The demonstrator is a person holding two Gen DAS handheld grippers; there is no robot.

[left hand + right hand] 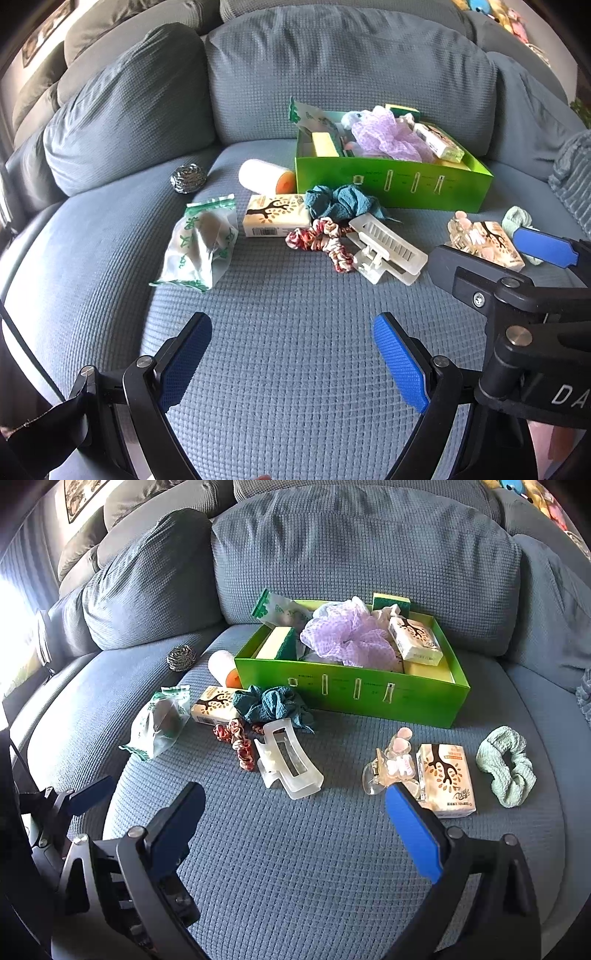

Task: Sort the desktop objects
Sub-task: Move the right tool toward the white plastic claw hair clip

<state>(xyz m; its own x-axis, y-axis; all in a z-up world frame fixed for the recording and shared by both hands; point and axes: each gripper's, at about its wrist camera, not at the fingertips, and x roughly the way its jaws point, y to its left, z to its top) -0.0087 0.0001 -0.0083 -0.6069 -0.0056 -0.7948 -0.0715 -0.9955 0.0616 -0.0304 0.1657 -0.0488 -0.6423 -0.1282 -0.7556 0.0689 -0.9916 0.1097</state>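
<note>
Blue pads fill the foreground of the left wrist view: the left gripper [291, 358] hangs spread wide over bare sofa cushion [295, 369], nothing between its fingers. Ahead of it lies the white hair claw [384, 247], touching the red patterned scrunchie [321, 240]. Behind those sits a tissue pack [277, 216], a crumpled teal cloth [343, 203], a green-printed plastic bag [199, 243] off to the left, a steel scourer [187, 178] and a white roll with an orange end [266, 177]. The green box [391, 184] stands beyond, already holding a lilac bath pouf [388, 136] and sponges. The right gripper pokes in from the right edge.

Over to the right wrist view: the right gripper [295, 827] is also splayed open and empty, low over the cushion. Its right pad sits just in front of a clear clip with pink beads [391, 768] and a second tissue pack [447, 779], these two touching. A mint scrunchie [506, 766] lies apart to the right.

My read: sorting is partway, plenty left outside the box. The tissue pack looks light and squashy, so a pinch across its short sides should hold. The clear clip looks hard, slick and possibly brittle; grip its solid spine, gently. Scrunchies are soft and forgiving, pinch anywhere on the ring
</note>
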